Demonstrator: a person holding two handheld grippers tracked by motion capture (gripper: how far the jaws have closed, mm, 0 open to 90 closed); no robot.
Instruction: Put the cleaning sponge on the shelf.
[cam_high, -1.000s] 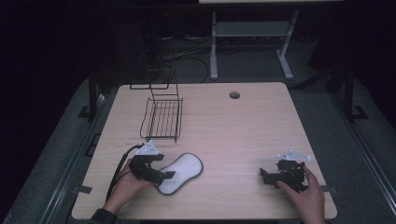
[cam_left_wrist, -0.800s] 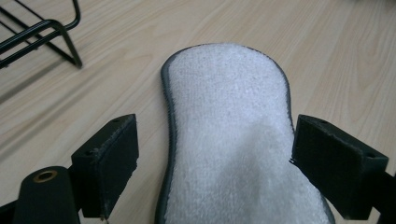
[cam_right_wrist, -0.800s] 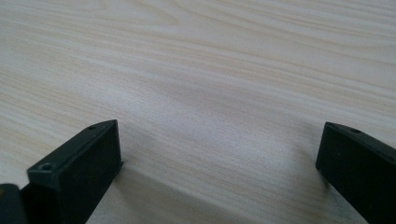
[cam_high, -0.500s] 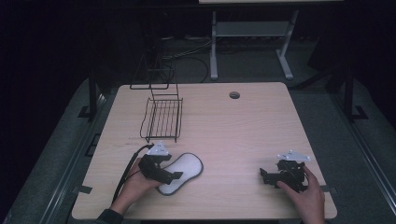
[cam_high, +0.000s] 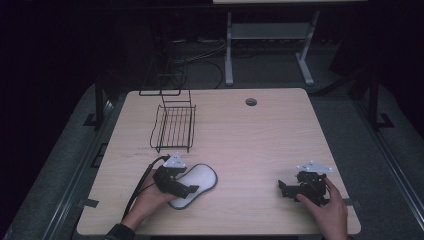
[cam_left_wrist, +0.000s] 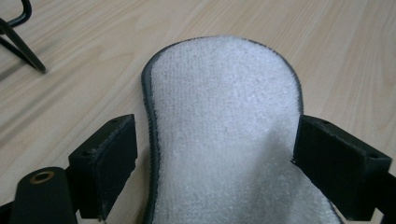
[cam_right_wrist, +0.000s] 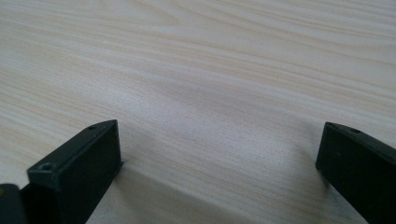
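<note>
My left gripper (cam_high: 186, 189) has slid forward since a second ago, and now its fingers (cam_left_wrist: 105, 161) sit on both sides of the white pad (cam_left_wrist: 224, 135). Before, they were just short of its near end. My right gripper (cam_high: 287, 188) has not moved.

The pad lies flat on the table (cam_high: 250, 135), and its round far end sticks out past my left fingertips. There is bare wood in front of it and to both sides. The black wire rack (cam_high: 174, 127) stands farther off, beyond the left fingers, and one of its feet (cam_left_wrist: 21, 46) shows at the far left in the left gripper view. The near table edge is close behind both hands.

My left fingers are spread wide. One pad just touches the white pad's edge on the right side, and the other stands a little apart from it. They are not squeezing it.

My right fingers (cam_right_wrist: 79, 168) are spread wide too, with only bare wood between them.
</note>
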